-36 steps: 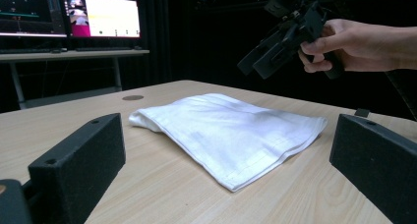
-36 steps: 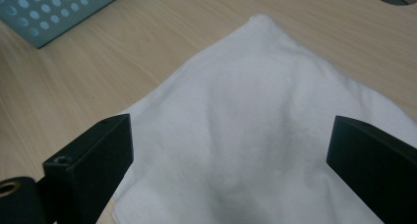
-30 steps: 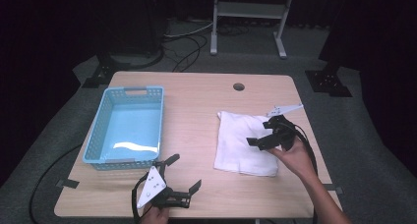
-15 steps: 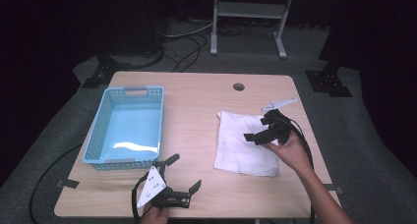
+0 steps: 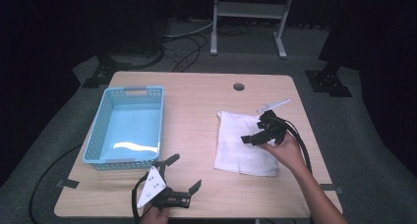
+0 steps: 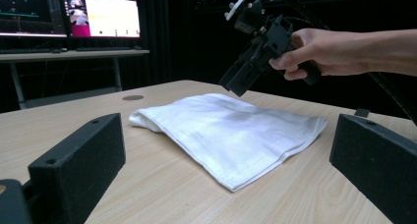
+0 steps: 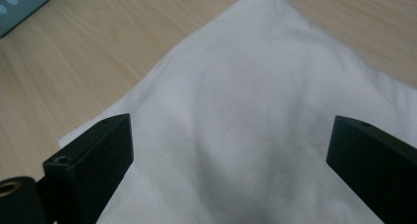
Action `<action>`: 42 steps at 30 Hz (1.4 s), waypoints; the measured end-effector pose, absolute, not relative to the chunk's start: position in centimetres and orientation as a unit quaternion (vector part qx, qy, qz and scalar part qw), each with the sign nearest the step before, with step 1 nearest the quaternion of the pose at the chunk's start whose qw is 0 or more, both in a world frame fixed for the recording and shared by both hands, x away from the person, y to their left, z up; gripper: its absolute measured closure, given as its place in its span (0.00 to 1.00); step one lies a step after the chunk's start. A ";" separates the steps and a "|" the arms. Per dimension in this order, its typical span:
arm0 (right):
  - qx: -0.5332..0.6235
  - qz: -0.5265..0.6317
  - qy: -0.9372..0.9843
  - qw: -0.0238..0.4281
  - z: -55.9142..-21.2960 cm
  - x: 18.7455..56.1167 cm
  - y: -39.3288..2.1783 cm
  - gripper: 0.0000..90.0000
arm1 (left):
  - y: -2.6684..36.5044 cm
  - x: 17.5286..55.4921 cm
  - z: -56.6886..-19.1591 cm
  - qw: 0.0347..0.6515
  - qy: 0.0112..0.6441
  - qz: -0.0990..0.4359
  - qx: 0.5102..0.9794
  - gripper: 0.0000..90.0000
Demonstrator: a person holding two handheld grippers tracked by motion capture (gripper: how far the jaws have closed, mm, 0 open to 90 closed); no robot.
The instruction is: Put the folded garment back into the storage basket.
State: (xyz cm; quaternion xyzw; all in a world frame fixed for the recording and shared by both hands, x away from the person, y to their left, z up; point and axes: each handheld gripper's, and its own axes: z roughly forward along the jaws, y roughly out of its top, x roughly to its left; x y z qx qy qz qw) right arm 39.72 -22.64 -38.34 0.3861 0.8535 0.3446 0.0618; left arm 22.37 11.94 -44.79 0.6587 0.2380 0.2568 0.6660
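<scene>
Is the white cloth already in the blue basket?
No, the white cloth lies flat on the table to the right of the blue basket, whose inside holds nothing, under the right tongs.

I'm looking down on a light wooden bench (image 5: 196, 111) with a round hole (image 5: 239, 87) near its far edge. A light blue basket (image 5: 98, 135) sits on its left half, and a folded white cloth (image 5: 236, 145) lies flat on its right half, well apart from it.
</scene>
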 end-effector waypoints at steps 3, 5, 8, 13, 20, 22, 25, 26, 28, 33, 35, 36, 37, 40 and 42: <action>0.388 0.338 0.855 0.059 -38.8 40.0 -22.5 0.04 | 11.9 22.4 -44.8 0.666 0.238 0.257 0.659 0.00; 0.391 0.337 0.854 0.059 -39.1 40.2 -22.4 0.05 | 11.9 22.4 -44.8 0.666 0.238 0.257 0.659 0.00; 0.397 0.331 0.854 0.063 -39.5 40.4 -22.3 0.05 | 11.9 22.4 -44.8 0.666 0.238 0.257 0.659 0.00; 0.399 0.320 0.857 0.067 -40.4 41.0 -22.2 0.06 | 11.9 22.4 -44.8 0.666 0.238 0.257 0.659 0.00; 0.394 0.288 0.870 0.074 -41.9 41.3 -21.6 0.08 | 12.0 22.4 -44.8 0.666 0.238 0.257 0.659 0.00; 0.390 0.282 0.873 0.080 -42.0 41.2 -21.5 0.08 | 11.9 22.4 -44.8 0.666 0.238 0.257 0.659 0.00; 0.385 0.276 0.877 0.087 -42.0 41.1 -21.3 0.08 | 11.9 22.4 -44.8 0.666 0.238 0.257 0.659 0.00; 0.384 0.274 0.877 0.088 -42.1 41.1 -21.2 0.08 | 11.9 22.4 -44.8 0.666 0.238 0.257 0.659 0.00; 0.382 0.271 0.879 0.092 -42.1 41.1 -21.2 0.09 | 11.9 22.4 -44.8 0.666 0.238 0.257 0.659 0.00; 0.378 0.283 0.875 0.106 -42.4 40.7 -21.3 0.12 | 11.9 22.4 -44.8 0.666 0.237 0.257 0.659 0.00; 0.379 0.283 0.875 0.107 -42.4 40.6 -21.3 0.12 | 11.9 22.4 -44.8 0.666 0.237 0.257 0.659 0.00; 0.378 0.282 0.875 0.109 -42.4 40.6 -21.3 0.13 | 11.9 22.4 -44.8 0.666 0.238 0.257 0.659 0.00; 0.379 0.281 0.875 0.110 -42.4 40.6 -21.3 0.14 | 11.9 22.4 -44.8 0.666 0.238 0.257 0.659 0.00; 0.379 0.280 0.875 0.112 -42.4 40.5 -21.2 0.15 | 11.9 22.4 -44.8 0.666 0.237 0.257 0.659 0.00; 0.379 0.280 0.875 0.112 -42.4 40.5 -21.2 0.16 | 11.9 22.4 -44.8 0.665 0.237 0.257 0.659 0.00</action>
